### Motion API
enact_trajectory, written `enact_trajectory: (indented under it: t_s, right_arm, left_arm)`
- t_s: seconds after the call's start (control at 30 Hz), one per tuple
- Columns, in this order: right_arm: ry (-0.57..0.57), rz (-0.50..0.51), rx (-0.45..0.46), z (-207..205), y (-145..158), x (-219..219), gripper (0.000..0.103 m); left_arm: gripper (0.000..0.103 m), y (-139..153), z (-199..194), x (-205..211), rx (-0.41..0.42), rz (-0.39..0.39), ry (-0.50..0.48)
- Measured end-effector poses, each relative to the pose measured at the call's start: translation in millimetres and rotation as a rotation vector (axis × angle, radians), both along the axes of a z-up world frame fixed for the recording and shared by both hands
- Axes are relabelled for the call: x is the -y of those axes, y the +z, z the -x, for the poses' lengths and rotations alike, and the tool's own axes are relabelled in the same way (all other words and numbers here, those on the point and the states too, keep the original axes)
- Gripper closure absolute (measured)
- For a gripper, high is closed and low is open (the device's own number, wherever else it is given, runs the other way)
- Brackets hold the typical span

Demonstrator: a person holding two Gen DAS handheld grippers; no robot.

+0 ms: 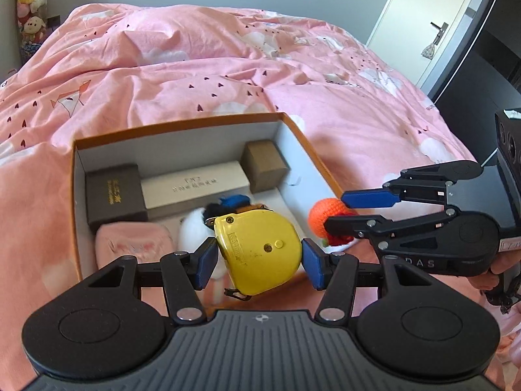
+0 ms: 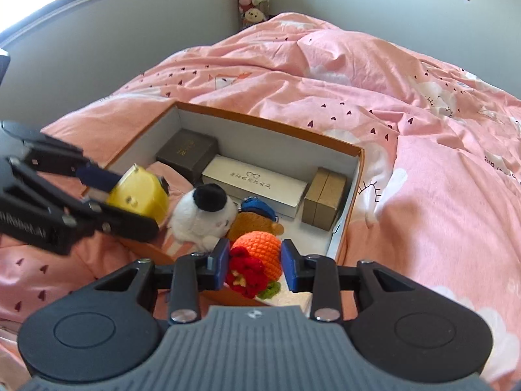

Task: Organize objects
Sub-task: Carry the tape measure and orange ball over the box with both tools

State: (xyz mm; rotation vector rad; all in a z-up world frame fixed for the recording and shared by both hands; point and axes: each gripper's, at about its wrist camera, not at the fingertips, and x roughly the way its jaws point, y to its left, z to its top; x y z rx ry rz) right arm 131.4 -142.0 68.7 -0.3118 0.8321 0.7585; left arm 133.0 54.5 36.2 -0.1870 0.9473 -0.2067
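Note:
My left gripper (image 1: 260,259) is shut on a yellow tape measure (image 1: 260,254), held above the near edge of an open orange-rimmed box (image 1: 176,127) on the bed. The same tape measure (image 2: 138,194) and left gripper (image 2: 104,192) show at the left of the right wrist view. My right gripper (image 2: 254,265) is shut on an orange crocheted toy (image 2: 257,255) with a red and green end, over the box's near right corner. From the left wrist view, the right gripper (image 1: 335,210) holds that toy (image 1: 325,216) beside the box's right wall.
Inside the box (image 2: 260,120) lie a dark brown case (image 2: 185,154), a long silver case (image 2: 254,185), a tan box (image 2: 324,197), a white-and-black plush (image 2: 202,215), a brown plush with a blue cap (image 2: 257,215) and a pink pouch (image 1: 133,244). Pink bedding (image 2: 407,163) surrounds it. A door (image 1: 420,22) stands far right.

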Motion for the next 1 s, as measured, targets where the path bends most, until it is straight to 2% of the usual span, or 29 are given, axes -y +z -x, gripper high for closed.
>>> enact_trajectory:
  t_s: [0.13, 0.27, 0.43, 0.6, 0.8, 1.0]
  right_arm:
    - [0.105, 0.068, 0.007, -19, -15, -15, 0.067]
    - [0.167, 0.153, -0.007, -40, -31, -29, 0.067]
    - [0.274, 0.289, -0.014, -58, -51, -48, 0.067]
    - [0.342, 0.377, 0.024, -74, -69, -64, 0.067]
    - [0.393, 0.405, 0.039, -84, -83, -73, 0.069]
    - [0.397, 0.388, 0.085, -80, -72, -64, 0.067]
  left_arm:
    - [0.04, -8, -26, -18, -0.048, 0.033, -0.005]
    - [0.04, -14, -48, -27, -0.073, 0.019, 0.001]
    - [0.04, -17, -67, -24, -0.078, 0.023, -0.022]
    - [0.04, -18, -76, -17, -0.066, 0.031, -0.045]
    - [0.04, -23, -83, -6, -0.054, 0.019, -0.09]
    - [0.04, -22, -85, 7, -0.038, 0.009, -0.139]
